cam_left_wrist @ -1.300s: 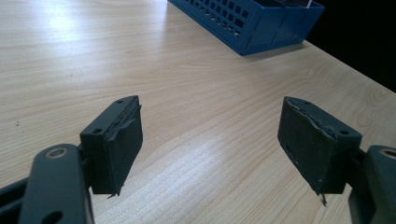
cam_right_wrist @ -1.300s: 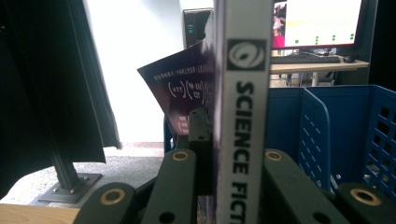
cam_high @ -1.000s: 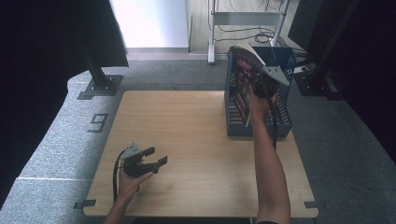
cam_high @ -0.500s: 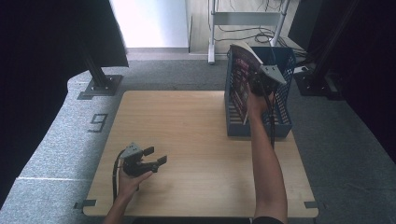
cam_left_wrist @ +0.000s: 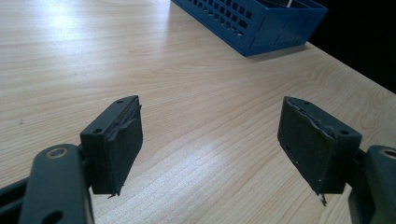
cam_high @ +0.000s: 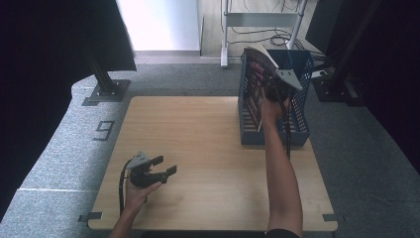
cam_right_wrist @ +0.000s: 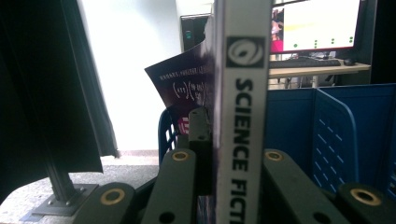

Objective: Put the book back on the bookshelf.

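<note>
- My right arm stretches forward, its gripper (cam_high: pixel 275 89) clamped on the book (cam_right_wrist: pixel 240 112) upright over the blue basket (cam_high: pixel 301 111).
- My left gripper (cam_high: pixel 165 167) rests low on the surface (cam_high: pixel 198 148), jaws wide apart.

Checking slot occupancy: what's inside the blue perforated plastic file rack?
Blue perforated plastic file rack: a dark-covered book stands in its left slot, clamped by the right gripper. The hand and book cover the other slots' contents.
</note>
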`<state>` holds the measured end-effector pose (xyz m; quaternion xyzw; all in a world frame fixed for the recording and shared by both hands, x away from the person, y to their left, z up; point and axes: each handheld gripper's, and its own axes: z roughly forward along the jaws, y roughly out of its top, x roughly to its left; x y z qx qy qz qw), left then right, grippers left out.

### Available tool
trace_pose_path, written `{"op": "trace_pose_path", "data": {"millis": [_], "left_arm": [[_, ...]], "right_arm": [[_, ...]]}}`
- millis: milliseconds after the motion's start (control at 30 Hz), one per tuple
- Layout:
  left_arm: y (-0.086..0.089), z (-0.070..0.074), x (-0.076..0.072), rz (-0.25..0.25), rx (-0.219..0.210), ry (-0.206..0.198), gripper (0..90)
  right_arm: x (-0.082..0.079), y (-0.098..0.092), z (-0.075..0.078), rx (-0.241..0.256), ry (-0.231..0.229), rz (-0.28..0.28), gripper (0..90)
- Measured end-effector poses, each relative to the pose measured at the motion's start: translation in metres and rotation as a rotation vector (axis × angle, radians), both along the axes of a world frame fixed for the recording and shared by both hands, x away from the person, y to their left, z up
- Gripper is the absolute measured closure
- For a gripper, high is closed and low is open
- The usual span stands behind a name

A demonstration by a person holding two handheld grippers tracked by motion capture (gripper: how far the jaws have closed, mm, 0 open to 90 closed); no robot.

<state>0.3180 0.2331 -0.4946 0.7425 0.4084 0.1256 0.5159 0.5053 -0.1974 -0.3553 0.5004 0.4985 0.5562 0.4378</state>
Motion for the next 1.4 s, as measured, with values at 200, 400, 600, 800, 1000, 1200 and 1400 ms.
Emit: {"op": "trace_pose_path", "data": {"millis": [200,400,600,800,1000,1200,1400], "left_arm": [[0.002,0.000,0.001,0.006,0.001,-0.001,22.2],[0.006,-0.004,0.005,0.016,0.002,0.012,22.2],[0.007,-0.005,0.007,0.022,0.000,0.013,22.3],[0.007,-0.004,0.005,0.020,-0.001,0.008,22.3],[0.004,-0.003,0.005,0.012,-0.001,0.007,22.3],[0.000,0.001,0.000,-0.001,-0.002,-0.003,22.3],[-0.001,0.006,-0.004,-0.005,-0.004,-0.019,22.3]], "right_arm": [[0.008,0.000,-0.006,0.005,-0.005,-0.012,81.5],[0.020,0.002,-0.014,0.002,0.005,-0.018,81.5],[0.027,0.013,-0.030,-0.008,0.027,-0.003,81.4],[0.024,0.022,-0.047,-0.032,0.054,0.011,81.4],[0.009,0.025,-0.049,-0.057,0.082,0.018,81.1],[-0.008,0.024,-0.053,-0.098,0.129,0.045,80.1],[-0.016,0.018,-0.055,-0.102,0.181,0.101,77.9]]}}
